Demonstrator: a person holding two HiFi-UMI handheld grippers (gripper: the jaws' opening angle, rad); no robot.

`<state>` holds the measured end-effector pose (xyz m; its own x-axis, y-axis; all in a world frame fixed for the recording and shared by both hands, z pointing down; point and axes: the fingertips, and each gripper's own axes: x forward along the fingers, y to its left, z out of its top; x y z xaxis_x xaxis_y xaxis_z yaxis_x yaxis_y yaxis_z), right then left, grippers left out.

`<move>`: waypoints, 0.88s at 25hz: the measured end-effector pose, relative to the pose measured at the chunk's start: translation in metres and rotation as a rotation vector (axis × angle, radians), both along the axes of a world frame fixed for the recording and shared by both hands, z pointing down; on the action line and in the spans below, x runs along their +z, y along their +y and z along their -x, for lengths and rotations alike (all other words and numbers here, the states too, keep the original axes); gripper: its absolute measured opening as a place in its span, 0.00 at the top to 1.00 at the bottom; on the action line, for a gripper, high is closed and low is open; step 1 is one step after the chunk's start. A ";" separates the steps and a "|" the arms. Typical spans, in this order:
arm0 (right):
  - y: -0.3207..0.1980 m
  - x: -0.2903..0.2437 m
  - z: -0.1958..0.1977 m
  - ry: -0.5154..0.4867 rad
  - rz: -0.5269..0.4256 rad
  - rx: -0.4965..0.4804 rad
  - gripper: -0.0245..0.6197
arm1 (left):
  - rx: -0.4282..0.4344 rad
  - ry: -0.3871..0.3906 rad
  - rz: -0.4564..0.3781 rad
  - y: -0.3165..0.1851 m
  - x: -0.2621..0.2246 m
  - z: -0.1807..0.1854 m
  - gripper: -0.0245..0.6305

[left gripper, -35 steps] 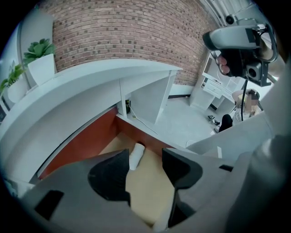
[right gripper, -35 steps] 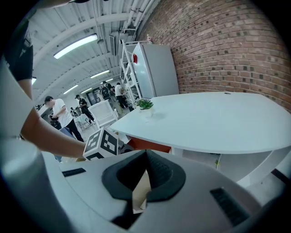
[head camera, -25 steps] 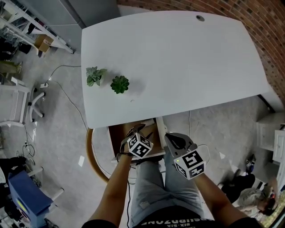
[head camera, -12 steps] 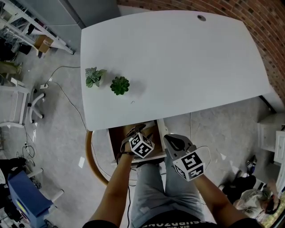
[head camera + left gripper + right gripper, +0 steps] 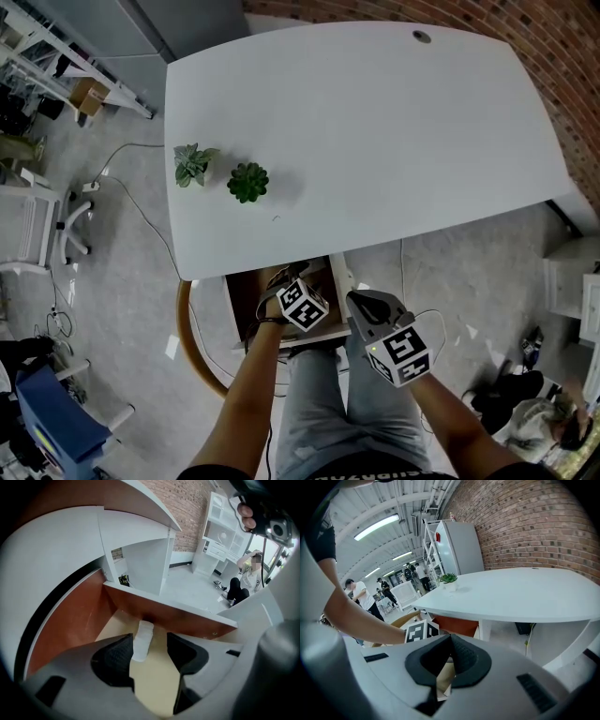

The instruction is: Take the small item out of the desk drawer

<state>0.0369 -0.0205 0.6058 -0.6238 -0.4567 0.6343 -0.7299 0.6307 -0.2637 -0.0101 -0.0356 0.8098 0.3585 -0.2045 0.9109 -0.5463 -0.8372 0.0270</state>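
The left hand-held gripper (image 5: 284, 278) is held down inside the open drawer (image 5: 246, 292) under the near edge of the white bench (image 5: 394, 131), and its jaws are spread apart with nothing pinched. The small white item (image 5: 142, 641) is seen lying on the drawer floor by the far wall, in the gap between those jaws and closer to the left one. The right hand-held gripper (image 5: 364, 302) is held just right of the drawer with its jaws pressed together and empty, and two small plants (image 5: 192, 161) are set on the left side of the bench.
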 end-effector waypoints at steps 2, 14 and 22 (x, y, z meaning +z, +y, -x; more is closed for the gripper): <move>0.000 0.002 -0.001 0.000 0.000 0.006 0.97 | 0.005 -0.011 0.005 -0.001 0.007 0.001 0.64; 0.002 0.010 -0.010 -0.001 0.001 0.019 0.97 | 0.050 -0.054 0.059 -0.008 0.034 -0.002 0.64; 0.001 0.011 -0.015 -0.001 0.006 0.021 0.97 | 0.053 -0.080 0.092 -0.007 0.048 0.002 0.64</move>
